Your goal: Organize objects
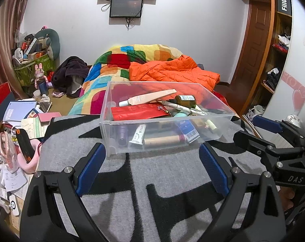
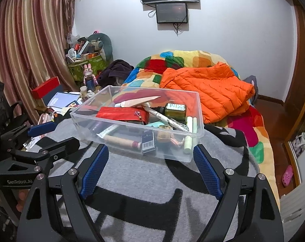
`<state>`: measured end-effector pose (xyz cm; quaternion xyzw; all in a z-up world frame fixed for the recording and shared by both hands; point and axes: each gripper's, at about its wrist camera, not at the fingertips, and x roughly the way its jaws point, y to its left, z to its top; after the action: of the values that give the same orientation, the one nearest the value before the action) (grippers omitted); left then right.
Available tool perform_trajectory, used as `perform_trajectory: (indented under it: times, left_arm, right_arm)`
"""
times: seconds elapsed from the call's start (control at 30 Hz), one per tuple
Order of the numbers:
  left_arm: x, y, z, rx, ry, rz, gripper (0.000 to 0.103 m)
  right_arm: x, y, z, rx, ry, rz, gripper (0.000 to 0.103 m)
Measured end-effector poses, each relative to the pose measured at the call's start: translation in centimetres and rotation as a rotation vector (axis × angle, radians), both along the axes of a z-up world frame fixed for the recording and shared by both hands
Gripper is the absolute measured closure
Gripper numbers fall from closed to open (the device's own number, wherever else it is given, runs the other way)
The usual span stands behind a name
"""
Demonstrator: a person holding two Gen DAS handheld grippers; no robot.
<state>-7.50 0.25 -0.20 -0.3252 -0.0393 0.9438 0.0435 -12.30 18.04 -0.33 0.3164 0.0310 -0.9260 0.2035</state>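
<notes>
Left wrist view: bin (image 1: 164,119) is seen dead ahead on the blanket (image 1: 152,181), long axis crosswise, just beyond both empty, spread grippers, left gripper (image 1: 152,167) squarer to it, right gripper (image 2: 150,169) angled at its corner.

A clear plastic bin (image 1: 217,92) sits on a grey blanket (image 1: 162,173) marked with bold black shapes. Inside it lie a red packet (image 1: 138,112), a peach-coloured tube (image 1: 150,98) with a white cap, a dark olive bottle (image 2: 175,111) with a pale label, a tan cardboard tube (image 1: 162,141) and a navy box (image 2: 148,144) bearing a white barcode. Behind the bin lies a bright orange quilted jacket (image 2: 209,88) on a patchwork quilt (image 1: 116,60) of yellow, red, green and blue. Both grippers carry blue pads (image 2: 95,171) on black frames.
</notes>
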Motion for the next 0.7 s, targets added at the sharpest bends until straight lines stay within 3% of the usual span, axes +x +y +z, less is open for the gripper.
perform_trajectory:
  times: [0.7]
  left_arm:
    - [0.06,0.22,0.24,0.0,0.01,0.024,0.008]
  right_arm:
    - [-0.33,0.73,0.08,-0.022,-0.011,-0.012,0.019]
